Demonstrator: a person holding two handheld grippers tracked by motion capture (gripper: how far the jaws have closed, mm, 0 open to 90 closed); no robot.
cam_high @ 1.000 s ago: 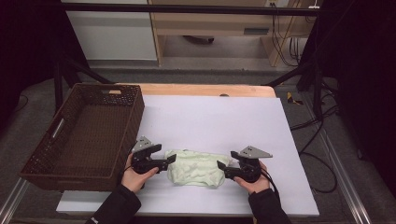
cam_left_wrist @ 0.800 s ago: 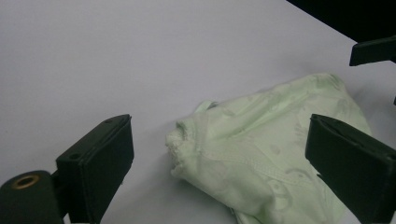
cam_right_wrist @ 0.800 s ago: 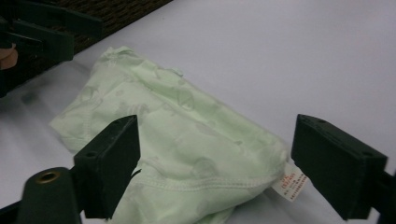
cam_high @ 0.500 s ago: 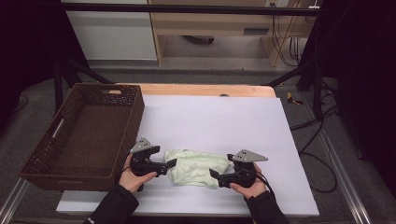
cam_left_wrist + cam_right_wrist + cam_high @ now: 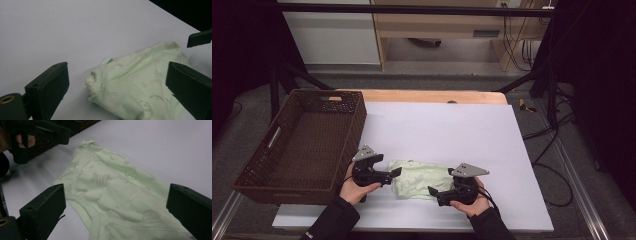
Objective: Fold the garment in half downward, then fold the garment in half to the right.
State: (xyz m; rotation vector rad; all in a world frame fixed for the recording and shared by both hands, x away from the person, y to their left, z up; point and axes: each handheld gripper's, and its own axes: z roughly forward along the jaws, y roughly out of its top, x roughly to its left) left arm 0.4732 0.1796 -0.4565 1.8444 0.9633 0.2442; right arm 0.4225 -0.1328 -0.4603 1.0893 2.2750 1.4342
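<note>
While the pale green garment point(image 5: 419, 178) is lying crumpled on the white table point(image 5: 452, 130), we are holding both grippers beside it. Our left gripper point(image 5: 393, 175) is sitting at its left end, jaws spread and having just been opening, gripping nothing. Our right gripper point(image 5: 435, 194) is resting at its right end, jaws likewise opening wide, cloth lying loose between them. A brown basket point(image 5: 307, 142) is standing just left of our left gripper.

you look down on a white surface point(image 5: 452, 130) with a strip of pale wood along its far edge. beyond it the floor point(image 5: 422, 80) is grey; a light wooden bench point(image 5: 437, 25) and a white cabinet point(image 5: 329, 35) stand at the back. black stand legs point(image 5: 544, 75) and cables point(image 5: 557, 165) flank the right side, and the corners fall into darkness.
</note>
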